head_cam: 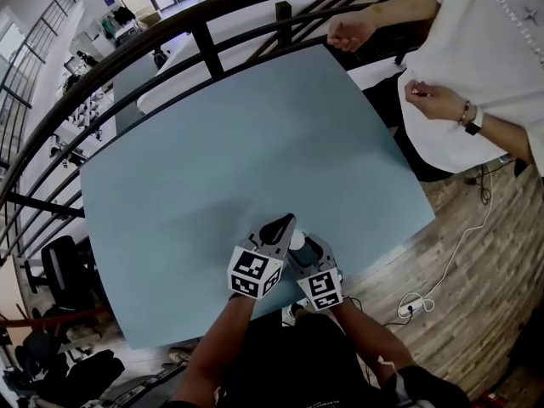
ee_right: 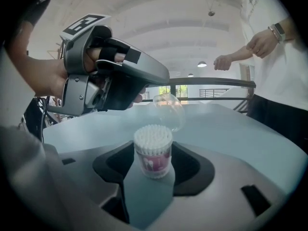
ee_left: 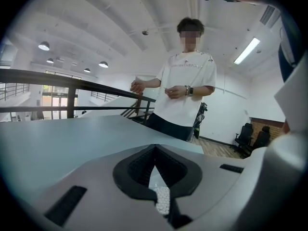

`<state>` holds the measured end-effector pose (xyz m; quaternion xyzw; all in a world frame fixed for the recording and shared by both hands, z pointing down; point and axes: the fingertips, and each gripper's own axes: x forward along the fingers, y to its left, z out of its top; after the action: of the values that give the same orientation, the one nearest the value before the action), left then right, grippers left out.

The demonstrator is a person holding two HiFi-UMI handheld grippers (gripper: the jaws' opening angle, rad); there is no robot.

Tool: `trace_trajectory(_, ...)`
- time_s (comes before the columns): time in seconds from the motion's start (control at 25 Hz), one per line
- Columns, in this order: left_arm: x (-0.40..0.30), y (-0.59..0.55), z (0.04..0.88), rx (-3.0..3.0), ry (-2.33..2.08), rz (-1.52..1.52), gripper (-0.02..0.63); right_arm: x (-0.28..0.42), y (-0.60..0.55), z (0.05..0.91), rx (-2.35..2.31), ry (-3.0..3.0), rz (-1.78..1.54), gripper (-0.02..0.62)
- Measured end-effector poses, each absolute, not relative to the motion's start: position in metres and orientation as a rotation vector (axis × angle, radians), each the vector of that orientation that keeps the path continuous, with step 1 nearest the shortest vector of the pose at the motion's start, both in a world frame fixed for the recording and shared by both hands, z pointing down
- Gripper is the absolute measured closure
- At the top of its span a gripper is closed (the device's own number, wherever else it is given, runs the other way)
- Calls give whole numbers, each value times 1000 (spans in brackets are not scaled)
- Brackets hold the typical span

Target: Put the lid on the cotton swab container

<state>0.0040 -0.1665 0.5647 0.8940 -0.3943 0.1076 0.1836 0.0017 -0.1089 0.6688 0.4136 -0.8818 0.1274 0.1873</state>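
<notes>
Bracing the small round clear-plastic container point(ee_right: 153, 153), pink-labelled and packed with white cotton swabs, on the pale blue-grey table point(head_cam: 212, 160) with the right gripper point(ee_right: 153, 170): jaws part open, closed in only as far as the container's lower body and pressing on 2 opposite sides, likely to stop sliding or tipping under a push from above. Standing upright, long axis vertical, open mouth and swab tips pointing straight up, ready for capping. Carrying the clear domed plastic lid point(ee_right: 167, 110) in the left gripper point(ee_left: 155, 170), jaws nearly together and apparently pinching the lid's thin rim, hard to make out through the clear plastic. Hanging just behind and slightly above the container's top, tilted off the container's vertical axis, not yet seated. Needs levelling and centring over the swabs before lowering.
</notes>
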Motion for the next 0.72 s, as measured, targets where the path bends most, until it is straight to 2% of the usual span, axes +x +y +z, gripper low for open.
trace_trajectory(0.2, 13, -159, 575, 2545, -1080, 412, 595, 2, -108, 668, 1159, -2483, 354, 344)
trace_trajectory(0.72, 11, -140, 593, 2509, -1073, 456, 595, 1, -109, 669, 1131, -2492, 344, 344)
